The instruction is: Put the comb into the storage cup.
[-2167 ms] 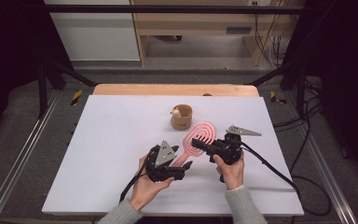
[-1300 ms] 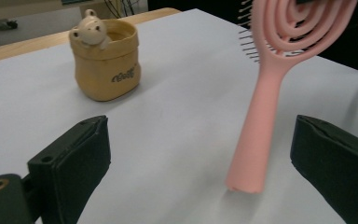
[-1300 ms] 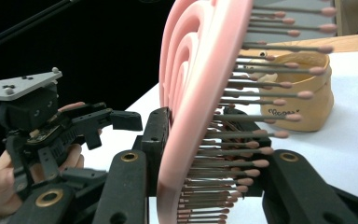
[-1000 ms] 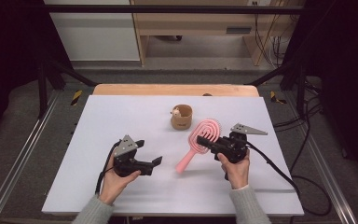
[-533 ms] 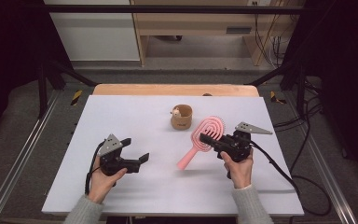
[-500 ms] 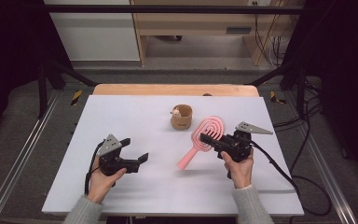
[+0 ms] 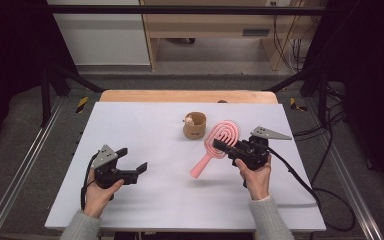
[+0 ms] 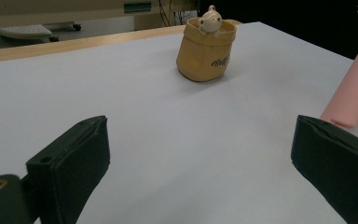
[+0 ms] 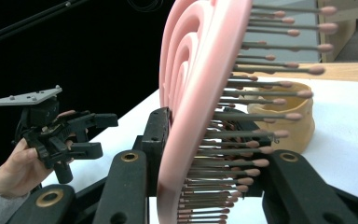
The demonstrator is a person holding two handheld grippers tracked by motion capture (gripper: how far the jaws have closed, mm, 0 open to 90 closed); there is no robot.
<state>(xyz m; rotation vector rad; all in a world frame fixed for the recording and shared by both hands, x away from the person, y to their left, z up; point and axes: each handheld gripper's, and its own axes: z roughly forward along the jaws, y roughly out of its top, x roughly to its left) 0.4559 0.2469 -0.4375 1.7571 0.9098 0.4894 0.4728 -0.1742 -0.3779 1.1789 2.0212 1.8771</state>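
A pink hairbrush (image 7: pixel 205 162) hangs tilted over the white table (image 7: pixel 145 120), handle pointing down-left. My right gripper (image 7: pixel 223 148) is shut on its oval head. In the right gripper view the jaws clamp the head (image 9: pixel 200 70) from both sides, bristles pointing right. A small tan pouch (image 7: pixel 195 126) with a little figure on its rim stands just behind the brush. My left gripper (image 7: pixel 132 160) is at the table's left, low over the surface, open, nothing between its jaws. The left gripper view has the pouch (image 8: pixel 207 51) ahead and the brush handle's tip (image 8: pixel 354 88) at right.
A wooden strip (image 7: pixel 190 96) runs along the table's far edge. Metal rails (image 7: pixel 25 160) flank the table, and cables (image 7: pixel 325 190) lie to the right. In the right gripper view the left gripper (image 9: pixel 100 135) and its hand are far off at left.
My left gripper has let go of the brush handle and moved left, away from it, standing open. The right gripper keeps its hold on the brush head, nearly still.
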